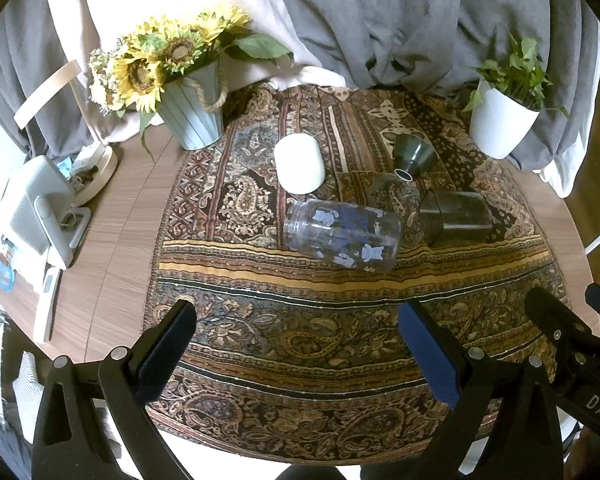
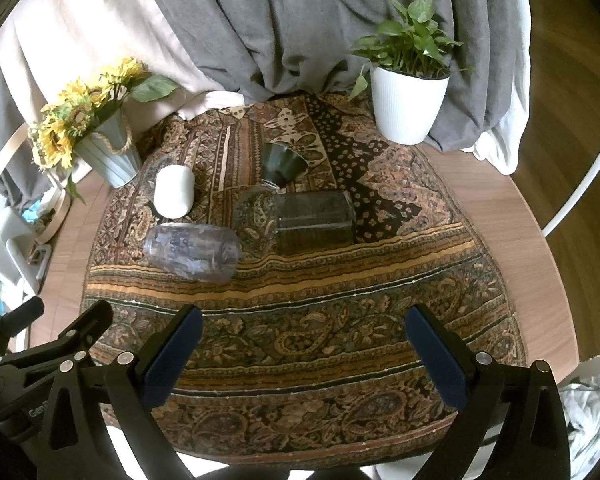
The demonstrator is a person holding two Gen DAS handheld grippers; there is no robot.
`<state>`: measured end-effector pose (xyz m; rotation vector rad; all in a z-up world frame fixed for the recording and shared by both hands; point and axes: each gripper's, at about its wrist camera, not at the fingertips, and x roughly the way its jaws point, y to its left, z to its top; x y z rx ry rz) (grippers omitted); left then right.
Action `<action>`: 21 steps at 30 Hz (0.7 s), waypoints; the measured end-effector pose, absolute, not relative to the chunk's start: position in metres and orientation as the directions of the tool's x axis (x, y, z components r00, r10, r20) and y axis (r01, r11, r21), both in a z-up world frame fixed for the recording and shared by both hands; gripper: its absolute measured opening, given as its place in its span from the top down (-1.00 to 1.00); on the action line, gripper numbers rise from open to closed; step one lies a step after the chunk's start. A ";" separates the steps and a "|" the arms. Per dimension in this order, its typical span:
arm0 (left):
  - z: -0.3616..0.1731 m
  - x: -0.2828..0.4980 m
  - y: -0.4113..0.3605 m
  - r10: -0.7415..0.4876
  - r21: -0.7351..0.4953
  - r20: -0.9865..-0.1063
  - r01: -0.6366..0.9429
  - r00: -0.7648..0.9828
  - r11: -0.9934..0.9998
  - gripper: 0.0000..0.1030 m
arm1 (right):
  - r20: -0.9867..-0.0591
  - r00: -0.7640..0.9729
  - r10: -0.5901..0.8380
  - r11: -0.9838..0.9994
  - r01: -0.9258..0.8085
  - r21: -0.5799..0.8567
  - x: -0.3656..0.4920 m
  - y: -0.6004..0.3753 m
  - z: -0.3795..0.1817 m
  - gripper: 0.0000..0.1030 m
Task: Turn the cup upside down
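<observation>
Several cups lie on their sides on the patterned cloth (image 1: 300, 344): a white cup (image 1: 300, 163) (image 2: 174, 190), a clear glass with blue prints (image 1: 342, 234) (image 2: 192, 250), a dark green flared cup (image 1: 413, 155) (image 2: 283, 165) and a dark smoky square glass (image 1: 454, 216) (image 2: 314, 220). My left gripper (image 1: 300, 352) is open and empty, near the cloth's front, well short of the cups. My right gripper (image 2: 306, 356) is open and empty too, beside the left one, which shows at lower left in its view (image 2: 40, 344).
A sunflower pot (image 1: 194, 114) (image 2: 108, 150) stands back left and a white pot with a green plant (image 1: 500, 122) (image 2: 408, 104) back right. Grey curtains hang behind. A white device and clutter (image 1: 40, 208) sit at the table's left edge.
</observation>
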<state>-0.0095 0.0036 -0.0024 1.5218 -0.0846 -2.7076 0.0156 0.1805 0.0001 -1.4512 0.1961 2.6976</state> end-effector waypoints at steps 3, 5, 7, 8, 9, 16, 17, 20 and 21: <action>-0.005 -0.011 0.003 -0.068 0.066 -0.857 0.021 -0.511 -0.998 -1.00 | -0.838 -0.545 -0.006 -0.991 -0.108 0.077 0.011 0.180 -0.001 -0.98; -0.008 -0.012 0.000 -0.082 0.069 -0.860 0.043 -0.503 -0.997 -1.00 | -0.843 -0.537 -0.017 -0.994 -0.083 0.073 0.006 0.179 -0.003 -0.98; -0.012 -0.013 -0.005 -0.099 0.072 -0.866 0.074 -0.490 -0.995 -1.00 | -0.848 -0.529 -0.031 -0.996 -0.049 0.068 -0.001 0.175 -0.005 -0.98; -0.014 -0.013 -0.006 -0.106 0.073 -0.868 0.087 -0.486 -0.994 -1.00 | -0.850 -0.525 -0.038 -0.997 -0.032 0.064 -0.004 0.173 -0.006 -0.98; -0.016 -0.014 -0.009 -0.117 0.075 -0.871 0.108 -0.477 -0.991 -1.00 | -0.851 -0.524 -0.045 -0.998 -0.009 0.058 -0.009 0.170 -0.007 -0.98; -0.031 -0.016 -0.026 -0.175 0.074 -0.891 0.245 -0.419 -0.967 -1.00 | -0.866 -0.486 -0.119 -0.983 0.183 0.032 -0.045 0.143 -0.015 -0.98; -0.033 -0.017 -0.028 -0.185 0.078 -0.893 0.265 -0.410 -0.961 -1.00 | -0.866 -0.484 -0.123 -0.978 0.206 0.024 -0.048 0.139 -0.015 -0.98; -0.043 -0.019 -0.034 -0.191 0.068 -0.907 0.317 -0.375 -0.946 -1.00 | -0.877 -0.456 -0.152 -0.955 0.296 0.012 -0.065 0.125 -0.021 -0.98; -0.047 -0.020 -0.035 -0.193 0.066 -0.912 0.335 -0.362 -0.940 -1.00 | -0.883 -0.440 -0.164 -0.943 0.332 0.010 -0.071 0.119 -0.024 -0.98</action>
